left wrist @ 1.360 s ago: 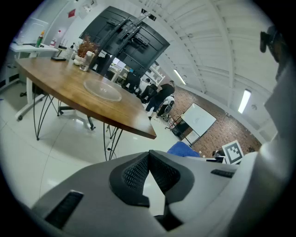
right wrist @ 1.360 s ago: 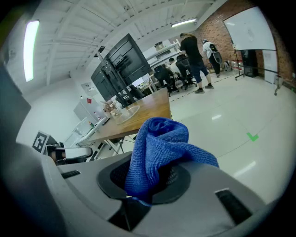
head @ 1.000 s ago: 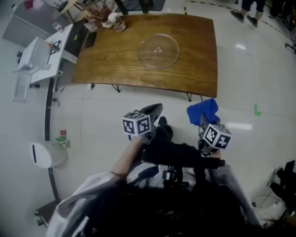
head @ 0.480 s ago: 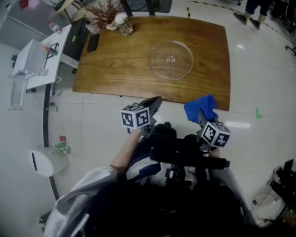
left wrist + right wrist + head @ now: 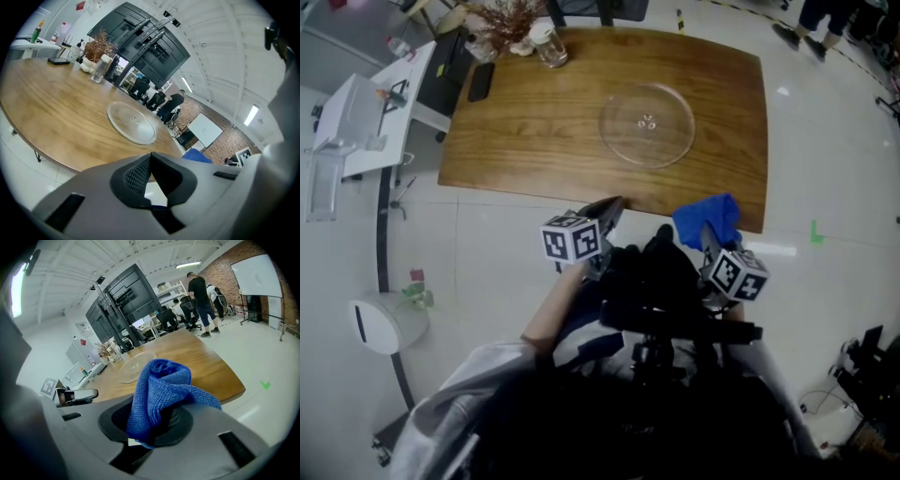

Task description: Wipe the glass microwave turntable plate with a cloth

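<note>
Compared with a second ago, the brown wooden tabletop sits nearer and lower in the head view, and both tools, which were well short of it over the white tiled floor, now reach its near edge. The person has evidently walked up to the work, so the approach looks almost finished, while the wiping itself is not yet begun. The clear round glass turntable plate lies flat on the tabletop, right of centre, with bare wood all round it. The right tool is clamped on a bunched blue microfibre cloth, which bulges up out of the jaws and hangs over one side. In the head view this cloth is at the tabletop's near edge, still apart from the plate, which lies ahead of it and a little to its left. The left tool has its jaw tips pressed together with nothing between them. It also points at the near edge, with the plate ahead and to its right. The next move probably calls for carrying the cloth forward and down onto the glass, perhaps with the empty left tool steadying the rim, since a loose plate could slide on smooth wood.
</note>
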Tool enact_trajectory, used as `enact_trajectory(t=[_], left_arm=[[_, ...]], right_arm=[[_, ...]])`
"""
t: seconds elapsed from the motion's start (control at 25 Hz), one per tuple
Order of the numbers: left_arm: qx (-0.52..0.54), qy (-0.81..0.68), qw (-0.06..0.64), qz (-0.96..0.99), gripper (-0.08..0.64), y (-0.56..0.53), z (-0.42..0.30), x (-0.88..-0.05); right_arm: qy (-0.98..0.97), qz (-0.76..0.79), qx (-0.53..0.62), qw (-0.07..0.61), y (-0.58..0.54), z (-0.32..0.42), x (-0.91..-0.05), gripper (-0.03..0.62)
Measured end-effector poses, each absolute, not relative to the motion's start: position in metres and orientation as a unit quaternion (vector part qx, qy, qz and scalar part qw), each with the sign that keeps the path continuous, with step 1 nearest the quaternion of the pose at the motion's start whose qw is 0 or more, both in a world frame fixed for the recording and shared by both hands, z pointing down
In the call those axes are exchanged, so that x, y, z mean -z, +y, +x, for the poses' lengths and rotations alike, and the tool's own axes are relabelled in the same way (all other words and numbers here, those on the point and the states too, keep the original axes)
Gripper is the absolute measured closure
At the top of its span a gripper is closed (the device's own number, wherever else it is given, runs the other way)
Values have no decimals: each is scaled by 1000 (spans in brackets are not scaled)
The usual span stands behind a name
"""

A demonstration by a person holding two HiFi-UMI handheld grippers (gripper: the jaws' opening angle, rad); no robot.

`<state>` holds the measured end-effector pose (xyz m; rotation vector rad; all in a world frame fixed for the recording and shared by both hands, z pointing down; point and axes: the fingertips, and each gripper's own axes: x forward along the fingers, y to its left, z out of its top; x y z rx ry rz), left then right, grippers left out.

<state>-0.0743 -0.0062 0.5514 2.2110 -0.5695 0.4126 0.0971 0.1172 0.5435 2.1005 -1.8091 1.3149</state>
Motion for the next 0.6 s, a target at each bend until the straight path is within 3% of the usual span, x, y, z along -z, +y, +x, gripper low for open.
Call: enact_trajectory(t=[0.4,0.6], left_arm=[[-124,-308,417,846,565,-74,-88,-554],[-168,-349,388,836,565,-103,-71,-571]], right_arm=[[-661,626,-404,90,25,98,-534,509],[-680,613,-387,112,-9,117,-525,509]])
